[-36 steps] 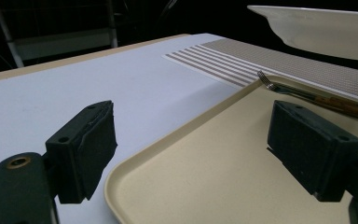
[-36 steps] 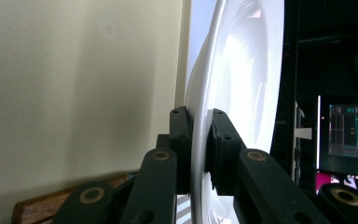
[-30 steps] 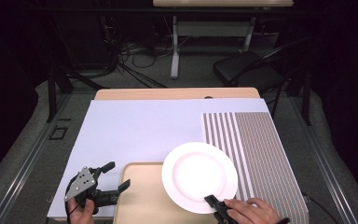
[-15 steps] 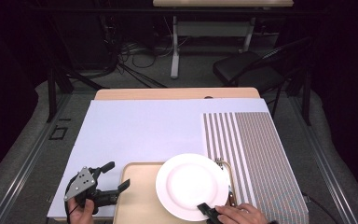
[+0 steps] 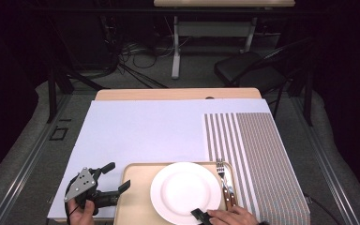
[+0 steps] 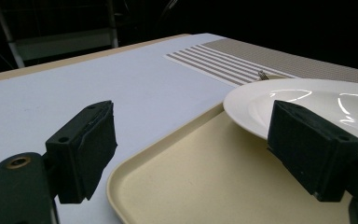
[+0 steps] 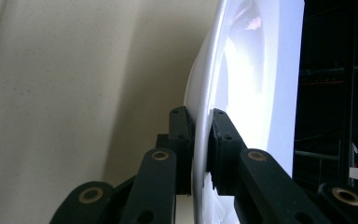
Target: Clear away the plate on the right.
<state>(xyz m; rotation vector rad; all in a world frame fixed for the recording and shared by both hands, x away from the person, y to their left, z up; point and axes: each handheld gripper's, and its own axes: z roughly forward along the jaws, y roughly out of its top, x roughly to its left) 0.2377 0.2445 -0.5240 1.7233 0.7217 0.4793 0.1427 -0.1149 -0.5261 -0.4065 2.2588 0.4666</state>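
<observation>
Plate sits on the beige tray at the near edge of the bench, fork on the tray just right of it. Your right tool is pinching the plate's near rim, one jaw over it, one under. Your left tool hangs spread and holding nothing, one jaw over the tray's left edge, the other over the white sheet. Striped mat lies right of the tray.

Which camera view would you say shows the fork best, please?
The high view: the fork lies whole on the tray, right of the plate. The left gripper view catches just its tines behind the plate's rim.
</observation>
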